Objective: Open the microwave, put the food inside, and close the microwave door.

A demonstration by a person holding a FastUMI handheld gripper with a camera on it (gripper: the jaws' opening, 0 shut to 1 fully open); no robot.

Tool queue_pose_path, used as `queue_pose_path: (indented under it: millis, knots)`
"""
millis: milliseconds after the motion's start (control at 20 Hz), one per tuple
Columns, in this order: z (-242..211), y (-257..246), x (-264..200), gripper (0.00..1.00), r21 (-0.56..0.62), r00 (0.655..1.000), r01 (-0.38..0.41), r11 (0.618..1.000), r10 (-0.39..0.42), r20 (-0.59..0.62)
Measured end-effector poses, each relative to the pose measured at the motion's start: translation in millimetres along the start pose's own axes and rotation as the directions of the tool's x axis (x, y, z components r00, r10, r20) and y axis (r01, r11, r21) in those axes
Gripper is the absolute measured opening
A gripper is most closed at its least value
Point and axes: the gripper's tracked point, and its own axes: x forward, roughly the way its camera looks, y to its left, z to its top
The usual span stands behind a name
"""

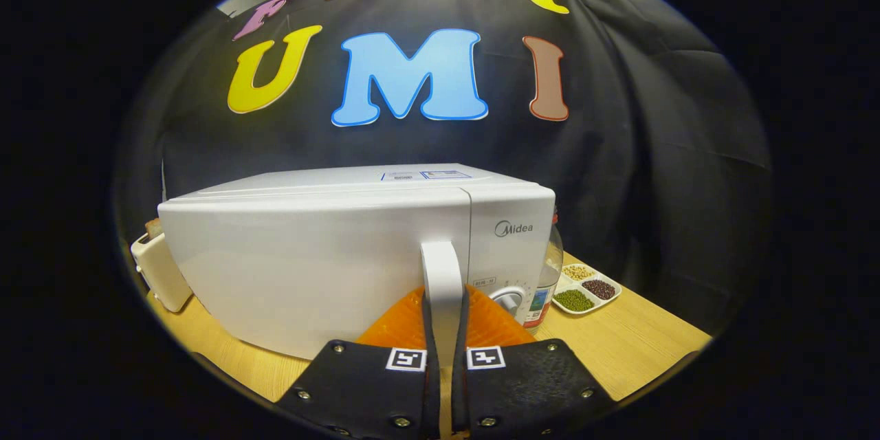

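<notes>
My gripper point(445, 340) is clenched on the white plastic microwave's point(323, 247) upright door handle point(442, 282). A divided bean tray point(588, 289) sits beyond, rightward.

The one view rides on the gripper point(445, 330) and looks forward along its two fingers point(430, 330), level with the table point(639, 344) and very near the white microwave point(330, 254). It faces the microwave's front squarely, the door handle point(442, 282) standing between the fingers. Beyond the fingers to the right lie a bottle point(550, 275) and a divided tray point(588, 289); to the left, a toaster point(159, 271).
</notes>
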Motion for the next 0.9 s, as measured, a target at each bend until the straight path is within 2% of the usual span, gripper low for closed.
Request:
queue_pose_path:
  millis: [150,400,600,900]
  knots:
    - [-3,-1,-28,0.07,-0.046,1.0,0.017,0.999,-0.016,0.022]
    - [-20,9,-97,0.07,-0.035,1.0,-0.019,0.999,0.02,0.007]
    - [-36,39,-167,0.07,-0.074,0.992,-0.088,0.993,0.094,0.079]
    - [-59,127,-261,0.06,-0.116,0.954,-0.257,0.959,0.271,0.13]
